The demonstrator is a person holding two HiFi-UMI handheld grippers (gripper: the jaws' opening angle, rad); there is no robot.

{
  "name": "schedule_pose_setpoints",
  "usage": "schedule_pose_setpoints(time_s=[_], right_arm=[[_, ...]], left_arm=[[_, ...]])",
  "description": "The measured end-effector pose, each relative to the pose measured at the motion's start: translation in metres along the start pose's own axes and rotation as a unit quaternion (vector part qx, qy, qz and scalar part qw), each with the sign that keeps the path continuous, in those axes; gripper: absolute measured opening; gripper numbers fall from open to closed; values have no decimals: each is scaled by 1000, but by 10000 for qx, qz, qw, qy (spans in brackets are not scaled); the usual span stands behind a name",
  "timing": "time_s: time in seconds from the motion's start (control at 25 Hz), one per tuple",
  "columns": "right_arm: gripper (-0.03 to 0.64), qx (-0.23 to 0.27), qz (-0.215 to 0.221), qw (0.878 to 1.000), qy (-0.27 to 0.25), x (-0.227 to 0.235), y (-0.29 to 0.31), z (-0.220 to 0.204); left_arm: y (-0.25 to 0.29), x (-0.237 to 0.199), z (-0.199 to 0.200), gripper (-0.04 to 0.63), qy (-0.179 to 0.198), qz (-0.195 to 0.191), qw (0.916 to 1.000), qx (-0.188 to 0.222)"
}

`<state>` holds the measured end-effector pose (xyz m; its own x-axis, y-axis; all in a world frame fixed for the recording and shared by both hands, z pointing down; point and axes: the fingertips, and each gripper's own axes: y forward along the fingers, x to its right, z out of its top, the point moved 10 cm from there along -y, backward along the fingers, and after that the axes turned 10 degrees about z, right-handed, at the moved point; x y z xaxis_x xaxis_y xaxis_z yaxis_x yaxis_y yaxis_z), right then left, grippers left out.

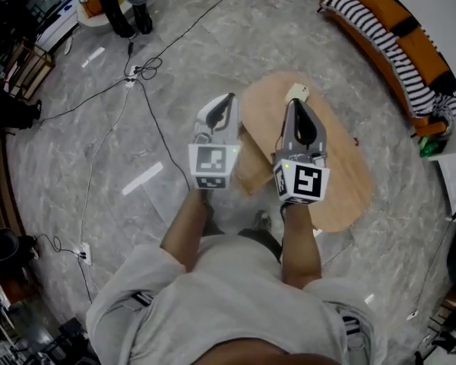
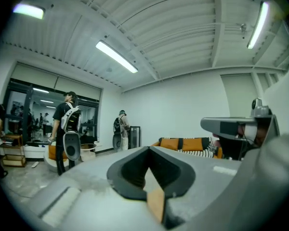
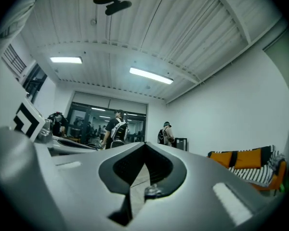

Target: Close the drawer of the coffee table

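Left tongs [image 1: 229, 99] and right tongs [image 1: 294, 105], two in all, are both shut and empty. One oval wooden worktop [image 1: 342, 166] stands beneath; its single drawer [image 1: 251, 172] juts out open, seen between them.

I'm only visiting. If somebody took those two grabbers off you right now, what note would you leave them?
Left gripper: shut, empty.
Right gripper: shut, empty, held over the coffee table.
Drawer: sticks out from the table's edge, below and between the grippers; neither touches it.
Done: nothing yet.
Left: lower a gripper to the drawer front and push it in.
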<state>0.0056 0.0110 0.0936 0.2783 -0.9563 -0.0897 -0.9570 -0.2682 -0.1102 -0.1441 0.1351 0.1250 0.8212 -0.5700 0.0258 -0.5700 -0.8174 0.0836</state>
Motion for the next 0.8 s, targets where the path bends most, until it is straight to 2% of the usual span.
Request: schedule_pose_setpoints(time_s=[0.2, 0.36, 0.6, 0.8], right_arm=[[6, -355, -855, 9957, 36, -30, 42, -13], [6, -614, -1493, 9868, 132, -31, 57, -36], [6, -1016, -2261, 9687, 155, -28, 32, -67], [6, -1401, -2497, 9574, 366, -23, 14, -111]], left_arm=[[51, -59, -2, 20, -84, -959, 9952, -200], [88, -82, -16, 20, 185, -1433, 9892, -261], [109, -59, -67, 20, 14, -2171, 9738, -675], [119, -29, -117, 20, 167, -2676, 9557, -1216]])
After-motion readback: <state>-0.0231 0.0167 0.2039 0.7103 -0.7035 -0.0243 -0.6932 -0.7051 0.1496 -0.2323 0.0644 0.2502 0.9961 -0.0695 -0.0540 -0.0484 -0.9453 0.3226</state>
